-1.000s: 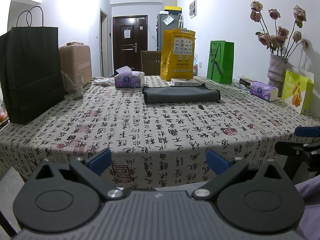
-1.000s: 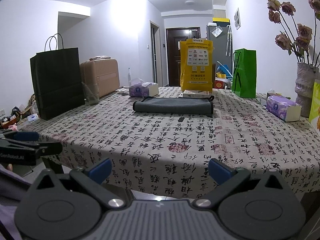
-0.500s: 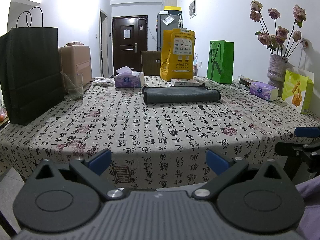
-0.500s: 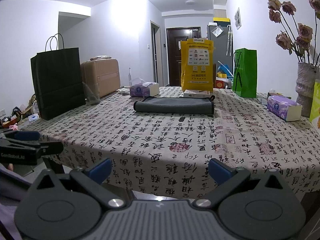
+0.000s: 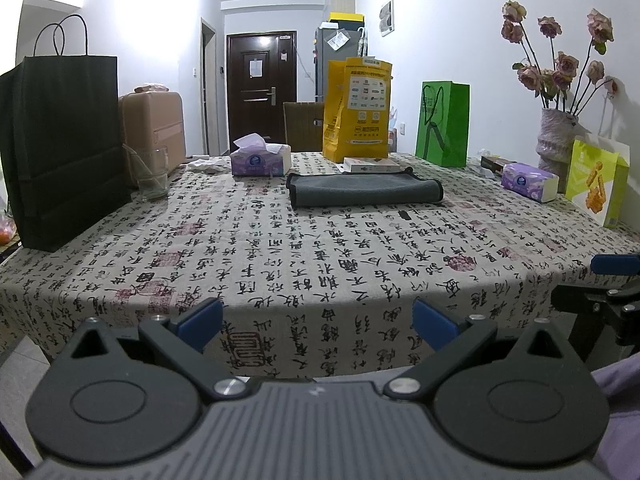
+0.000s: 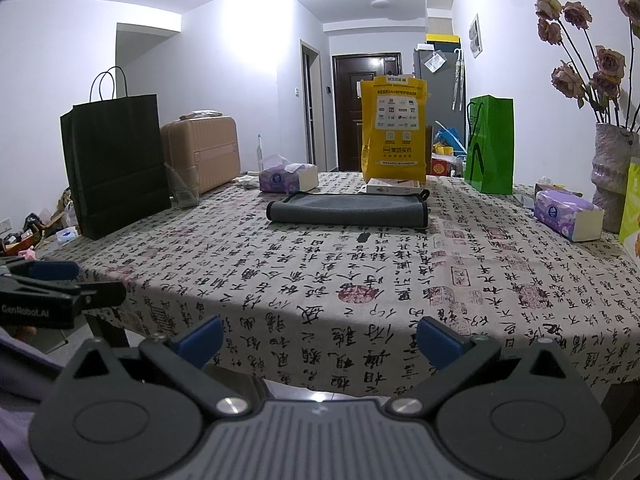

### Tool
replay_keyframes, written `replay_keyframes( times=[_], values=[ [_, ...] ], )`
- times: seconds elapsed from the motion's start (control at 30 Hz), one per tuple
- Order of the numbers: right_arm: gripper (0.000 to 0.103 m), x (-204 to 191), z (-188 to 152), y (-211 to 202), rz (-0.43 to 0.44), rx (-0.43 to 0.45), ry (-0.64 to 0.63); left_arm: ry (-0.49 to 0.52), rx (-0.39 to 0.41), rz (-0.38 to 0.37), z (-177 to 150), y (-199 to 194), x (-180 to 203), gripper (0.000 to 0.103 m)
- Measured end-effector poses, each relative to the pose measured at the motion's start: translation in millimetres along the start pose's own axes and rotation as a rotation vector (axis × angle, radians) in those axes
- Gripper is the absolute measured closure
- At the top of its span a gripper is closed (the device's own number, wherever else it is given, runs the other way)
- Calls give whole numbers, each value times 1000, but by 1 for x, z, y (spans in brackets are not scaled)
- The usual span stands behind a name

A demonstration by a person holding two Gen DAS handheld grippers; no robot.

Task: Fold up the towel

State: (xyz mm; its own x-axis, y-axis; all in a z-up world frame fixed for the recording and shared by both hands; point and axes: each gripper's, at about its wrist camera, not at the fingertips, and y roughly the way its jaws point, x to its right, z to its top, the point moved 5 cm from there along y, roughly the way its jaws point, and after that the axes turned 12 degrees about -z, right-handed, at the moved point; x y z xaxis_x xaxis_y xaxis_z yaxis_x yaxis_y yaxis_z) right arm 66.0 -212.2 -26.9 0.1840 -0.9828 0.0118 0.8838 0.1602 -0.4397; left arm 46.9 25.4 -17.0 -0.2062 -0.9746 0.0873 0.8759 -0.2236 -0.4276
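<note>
So the grey towel [image 5: 365, 190] is already folded into a long flat bundle and sits far out ahead of both claws, lying on the counter [image 5: 280, 256] with its calligraphy-print cloth, nothing touching it. From the left claw [image 5: 318, 322] it's straight ahead and a bit to the right; from the right claw [image 6: 319, 338] it's ahead and slightly left. Both claws hang off the near edge of the counter, well short of the towel, jaws spread wide with nothing between the blue pads [image 5: 200, 318]. The right claw also shows up at the far right of the left view, and the left one at the far left of the right view. Just behind the towel there's a small flat box [image 5: 370, 165], and past that a tall yellow bag [image 5: 357, 110]. Left of the towel and further back is a purple tissue pack [image 5: 260, 160], then a clear glass [image 5: 151, 173] and a big black paper bag [image 5: 64, 148] way off to the left. To the right: a green bag [image 5: 442, 124], another tissue pack [image 5: 528, 181], and a vase of dried roses [image 5: 556, 140].
</note>
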Motion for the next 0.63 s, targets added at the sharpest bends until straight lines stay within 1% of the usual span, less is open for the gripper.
replay_keyframes(
  times=[0.63],
  values=[
    [0,0,-1,0,-2,0,-1,5,5,3,2,-1,0,0]
  ],
)
